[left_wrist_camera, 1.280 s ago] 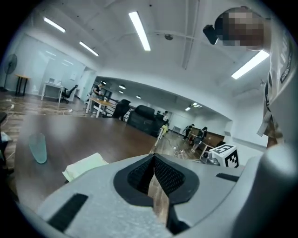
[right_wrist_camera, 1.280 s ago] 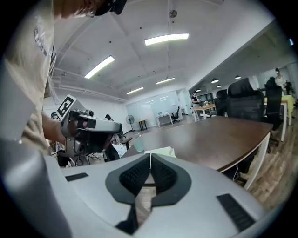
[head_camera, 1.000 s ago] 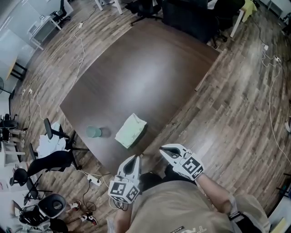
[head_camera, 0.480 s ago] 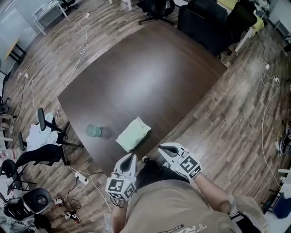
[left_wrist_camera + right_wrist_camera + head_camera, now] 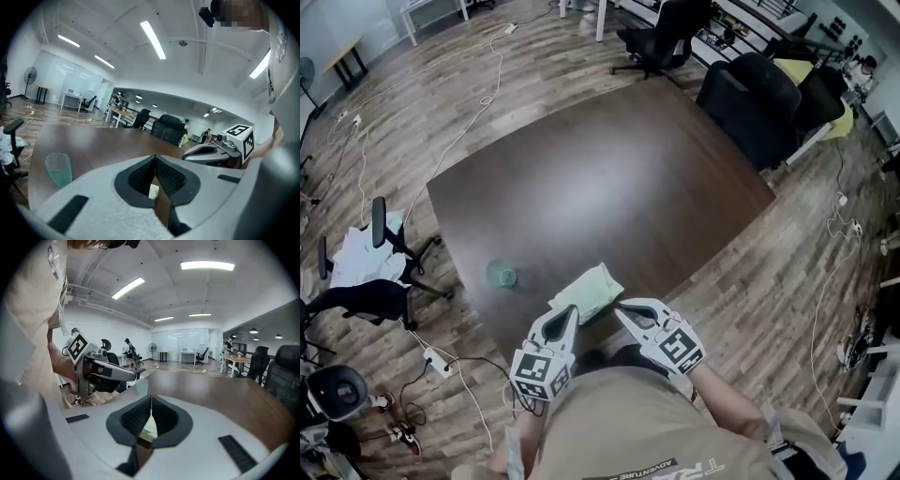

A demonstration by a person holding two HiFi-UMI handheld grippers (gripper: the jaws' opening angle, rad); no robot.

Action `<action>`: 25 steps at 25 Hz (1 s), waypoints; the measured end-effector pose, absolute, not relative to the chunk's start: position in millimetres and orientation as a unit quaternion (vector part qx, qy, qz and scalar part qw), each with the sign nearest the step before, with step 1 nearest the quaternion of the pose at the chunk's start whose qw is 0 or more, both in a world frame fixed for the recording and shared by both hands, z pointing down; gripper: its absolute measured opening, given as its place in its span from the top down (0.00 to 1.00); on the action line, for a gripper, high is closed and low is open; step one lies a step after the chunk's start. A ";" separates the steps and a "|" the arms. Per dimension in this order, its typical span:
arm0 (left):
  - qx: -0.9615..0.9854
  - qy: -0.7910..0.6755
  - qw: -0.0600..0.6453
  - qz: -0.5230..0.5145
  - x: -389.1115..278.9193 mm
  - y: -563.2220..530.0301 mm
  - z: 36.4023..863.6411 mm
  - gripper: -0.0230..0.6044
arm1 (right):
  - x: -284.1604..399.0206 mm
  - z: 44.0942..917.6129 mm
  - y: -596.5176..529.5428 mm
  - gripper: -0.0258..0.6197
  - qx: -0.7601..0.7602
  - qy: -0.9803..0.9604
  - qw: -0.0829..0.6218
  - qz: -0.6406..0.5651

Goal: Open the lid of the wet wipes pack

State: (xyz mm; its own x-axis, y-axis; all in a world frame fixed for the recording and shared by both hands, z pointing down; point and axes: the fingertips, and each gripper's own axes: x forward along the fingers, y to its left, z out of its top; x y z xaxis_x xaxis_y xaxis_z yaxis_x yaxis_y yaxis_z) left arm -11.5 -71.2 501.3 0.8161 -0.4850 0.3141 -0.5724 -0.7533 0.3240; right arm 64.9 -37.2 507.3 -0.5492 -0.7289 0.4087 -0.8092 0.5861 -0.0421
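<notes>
The pale green wet wipes pack (image 5: 586, 292) lies flat near the front edge of the dark brown table (image 5: 609, 178). Whether its lid is up I cannot tell. My left gripper (image 5: 570, 311) is shut, its tip just short of the pack's near left edge. My right gripper (image 5: 622, 307) is shut too, its tip at the pack's near right corner. Neither holds anything. In the left gripper view a sliver of the pack (image 5: 153, 191) shows below the closed jaws of the left gripper (image 5: 154, 159). The right gripper view shows the same pack (image 5: 149, 427) under the right gripper (image 5: 151, 399).
A translucent green cup (image 5: 501, 276) stands on the table left of the pack, also in the left gripper view (image 5: 58, 169). Black office chairs (image 5: 750, 94) stand beyond the far corner. Another chair (image 5: 375, 253) and a power strip (image 5: 436, 361) with cables are on the wooden floor at left.
Both grippers have moved forward from in front of the table edge to the near side of the pack. The head view has shifted, and the table sits higher in it.
</notes>
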 end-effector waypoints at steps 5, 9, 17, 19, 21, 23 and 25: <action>0.925 -0.296 0.213 0.105 -19.6 -75.6 505.9 0.95 | 53.7 513.1 -48.4 0.94 0.412 -0.880 0.218 0.092; 0.918 -0.311 0.210 0.126 -20.8 -77.8 519.8 0.95 | 46.8 517.1 -50.9 0.94 0.364 -0.892 0.264 0.057; 0.881 -0.381 0.243 0.137 -21.8 -75.2 527.3 0.95 | 45.3 522.6 -61.0 0.94 0.289 -0.920 0.264 0.022; 0.870 -0.402 0.247 0.143 -20.2 -72.9 526.7 0.95 | 48.7 522.5 -63.8 0.94 0.274 -0.927 0.254 0.018; 0.861 -0.416 0.249 0.155 -16.1 -70.4 527.6 0.95 | 53.0 526.4 -64.1 0.94 0.257 -0.934 0.246 0.020; 0.854 -0.427 0.246 0.167 -10.3 -66.7 531.2 0.95 | 58.8 532.9 -61.4 0.94 0.243 -0.939 0.240 0.029; 0.846 -0.440 0.243 0.177 -8.2 -65.4 536.5 0.95 | 63.2 537.2 -61.2 0.94 0.235 -0.944 0.231 0.037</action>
